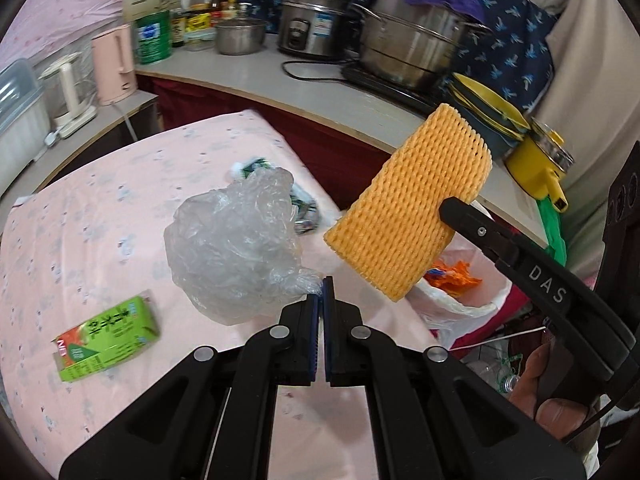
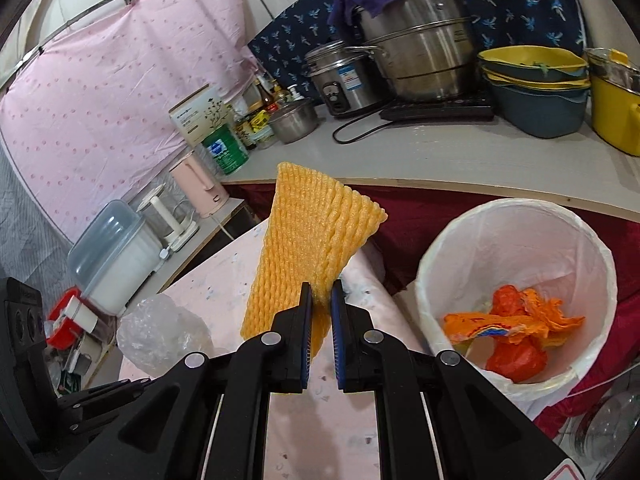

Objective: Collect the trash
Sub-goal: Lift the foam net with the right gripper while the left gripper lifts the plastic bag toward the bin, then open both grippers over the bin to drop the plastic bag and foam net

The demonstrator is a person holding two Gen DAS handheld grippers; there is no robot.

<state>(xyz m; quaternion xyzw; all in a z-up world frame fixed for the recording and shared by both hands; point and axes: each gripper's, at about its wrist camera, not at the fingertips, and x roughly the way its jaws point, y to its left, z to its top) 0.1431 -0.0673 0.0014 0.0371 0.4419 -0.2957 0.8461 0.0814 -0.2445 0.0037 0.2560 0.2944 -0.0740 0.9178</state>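
Orange foam net (image 2: pixel 308 240) pinched in right gripper (image 2: pixel 320 300) jaws, left gripper (image 1: pixel 323 292) tilted down, jaws clamping clear plastic bag (image 1: pixel 236 240)

My bin (image 2: pixel 516 240) stands right of the table (image 1: pixel 100 216), below the counter (image 2: pixel 440 160); the carton (image 1: pixel 106 340) lies on the table's left.

The left gripper (image 1: pixel 323 286), black with blue-padded fingers, points steeply downward, its jaws pressed together on a twisted corner of a crumpled clear plastic bag (image 1: pixel 234 246). The right gripper (image 2: pixel 320 294), of the same build, tilts down less steeply, its jaws nearly closed, pinching an orange foam mesh sleeve (image 2: pixel 308 240). A hand (image 1: pixel 550 380) wraps the right gripper's handle.
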